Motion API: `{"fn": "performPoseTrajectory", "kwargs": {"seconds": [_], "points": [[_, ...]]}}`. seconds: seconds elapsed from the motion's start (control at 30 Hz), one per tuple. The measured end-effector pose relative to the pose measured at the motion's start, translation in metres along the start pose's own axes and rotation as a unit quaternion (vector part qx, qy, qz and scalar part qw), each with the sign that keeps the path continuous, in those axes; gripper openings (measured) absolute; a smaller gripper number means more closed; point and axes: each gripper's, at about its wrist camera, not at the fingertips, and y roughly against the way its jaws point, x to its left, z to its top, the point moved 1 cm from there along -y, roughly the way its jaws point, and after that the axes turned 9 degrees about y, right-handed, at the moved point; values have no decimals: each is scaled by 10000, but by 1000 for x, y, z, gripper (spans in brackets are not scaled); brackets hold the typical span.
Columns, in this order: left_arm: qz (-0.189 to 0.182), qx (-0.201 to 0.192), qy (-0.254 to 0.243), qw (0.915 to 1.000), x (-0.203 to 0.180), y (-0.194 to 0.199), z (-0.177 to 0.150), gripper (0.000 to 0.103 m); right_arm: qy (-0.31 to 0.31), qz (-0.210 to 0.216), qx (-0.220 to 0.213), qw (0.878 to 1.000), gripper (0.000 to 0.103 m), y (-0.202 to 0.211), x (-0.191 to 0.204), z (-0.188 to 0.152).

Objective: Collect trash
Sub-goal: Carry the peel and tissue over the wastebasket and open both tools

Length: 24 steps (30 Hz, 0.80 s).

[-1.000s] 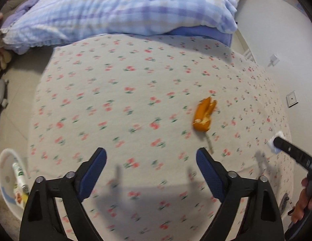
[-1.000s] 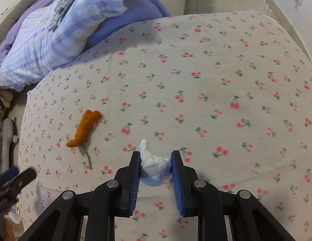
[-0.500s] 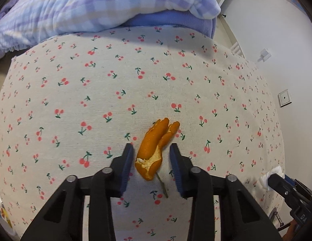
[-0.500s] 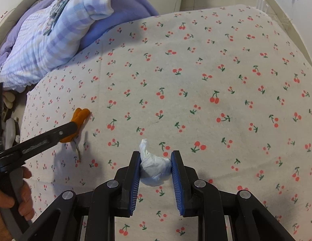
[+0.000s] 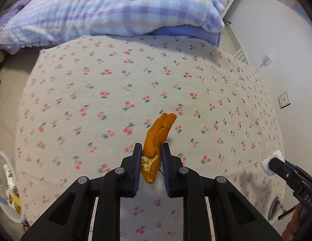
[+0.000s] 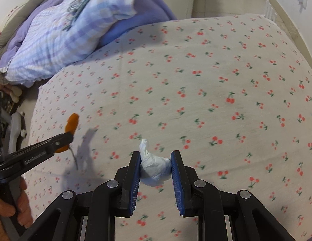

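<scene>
My left gripper (image 5: 150, 161) is shut on an orange peel (image 5: 157, 138) and holds it just above the cherry-print bed sheet (image 5: 115, 100). The peel also shows in the right wrist view (image 6: 71, 123), held by the left gripper (image 6: 64, 140). My right gripper (image 6: 155, 167) is shut on a crumpled white tissue (image 6: 154, 167) over the sheet. The tissue (image 5: 268, 163) and the right gripper (image 5: 276, 165) appear at the right edge of the left wrist view.
A blue plaid quilt (image 5: 115, 10) is piled at the head of the bed. A white bin (image 5: 3, 182) with wrappers inside stands on the floor at the lower left. A white wall with a socket (image 5: 284, 100) runs along the right.
My left gripper came down over the orange peel, closed on it and lifted it off the sheet. My right gripper still holds the tissue.
</scene>
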Motion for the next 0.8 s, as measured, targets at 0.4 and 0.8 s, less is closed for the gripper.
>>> {"fn": "performPoseTrajectory", "kwargs": {"seconds": [0.4, 0.8], "points": [[312, -357, 487, 9977, 104, 71, -40, 20, 655, 418, 46, 9970, 27, 4, 87, -19], [361, -527, 1722, 9830, 232, 109, -82, 20, 1421, 826, 182, 9862, 27, -14, 189, -40]]}}
